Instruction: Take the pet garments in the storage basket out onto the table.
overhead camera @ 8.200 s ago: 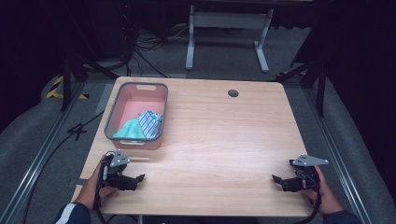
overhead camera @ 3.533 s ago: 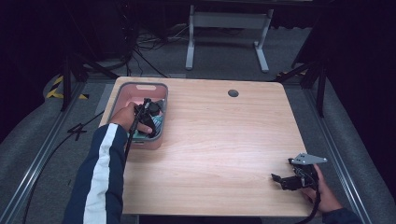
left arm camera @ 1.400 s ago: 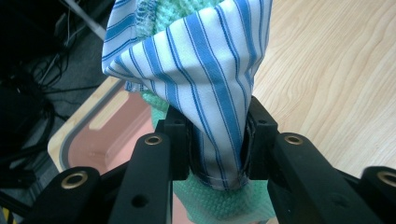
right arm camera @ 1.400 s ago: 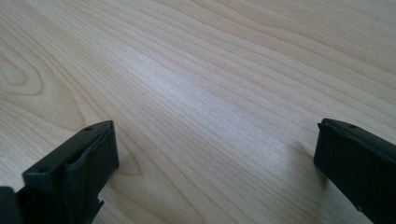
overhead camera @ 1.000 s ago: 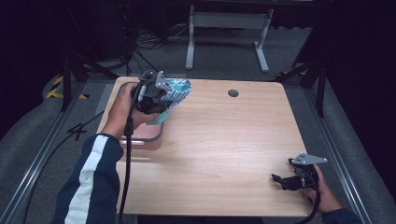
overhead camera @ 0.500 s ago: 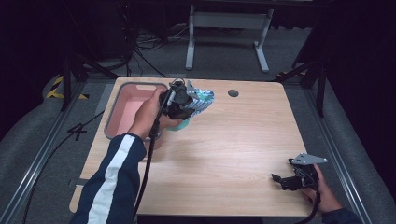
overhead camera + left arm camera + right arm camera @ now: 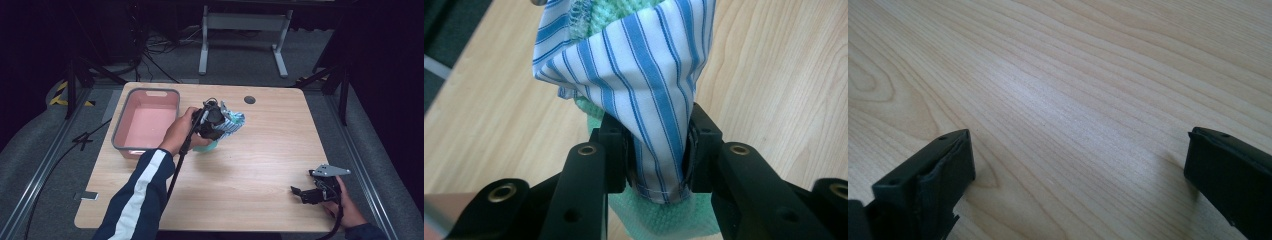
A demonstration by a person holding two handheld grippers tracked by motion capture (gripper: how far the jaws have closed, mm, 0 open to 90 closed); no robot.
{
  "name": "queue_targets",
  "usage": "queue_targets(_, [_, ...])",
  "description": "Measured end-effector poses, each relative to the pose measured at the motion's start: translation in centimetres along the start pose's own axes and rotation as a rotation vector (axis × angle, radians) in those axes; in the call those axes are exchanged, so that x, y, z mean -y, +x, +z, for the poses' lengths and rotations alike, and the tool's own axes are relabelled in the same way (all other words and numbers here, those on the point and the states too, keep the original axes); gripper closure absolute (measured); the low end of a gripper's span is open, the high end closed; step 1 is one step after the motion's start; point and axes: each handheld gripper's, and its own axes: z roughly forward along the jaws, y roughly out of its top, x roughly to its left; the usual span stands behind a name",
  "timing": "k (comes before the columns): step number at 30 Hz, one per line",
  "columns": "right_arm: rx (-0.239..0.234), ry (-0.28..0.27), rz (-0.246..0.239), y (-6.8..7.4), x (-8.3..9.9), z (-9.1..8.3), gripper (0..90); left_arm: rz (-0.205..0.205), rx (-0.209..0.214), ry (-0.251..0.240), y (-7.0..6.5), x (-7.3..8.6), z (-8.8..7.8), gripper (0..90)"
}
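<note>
The left gripper [image 7: 656,150] pinches a bunched striped cloth [image 7: 644,80] together with a green cloth [image 7: 664,220], carried above the table [image 7: 260,165] just right of the pink bin [image 7: 145,122], which looks emptied, probably so they can be spread on open wood. The right gripper [image 7: 312,192] rests at the near right edge, its jaws spread wide and empty, out of the way.

A bin [image 7: 145,122] sits at the table's [image 7: 265,150] far left. Just right of it, the left gripper [image 7: 212,120] holds cloths [image 7: 231,122] above the tabletop. The right gripper [image 7: 304,193] rests at the near right corner.
</note>
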Motion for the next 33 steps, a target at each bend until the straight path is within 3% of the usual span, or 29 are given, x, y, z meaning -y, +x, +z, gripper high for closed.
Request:
queue_targets(13, [0.000, 0.000, 0.000, 0.0, 0.0, 0.0, 0.3, -0.037, 0.085, 0.006, -1.1, 0.6, 4.8, 67.1])
queue_targets(27, [0.000, 0.000, 0.000, 0.0, 0.0, 0.0, 0.3, -0.028, 0.139, 0.081, -2.5, 0.9, 8.0, 58.6])
queue_targets(33, [0.000, 0.000, 0.001, 0.0, 0.0, 0.0, 0.3, -0.054, 0.156, 0.067, -3.0, 1.0, 8.4, 39.9])
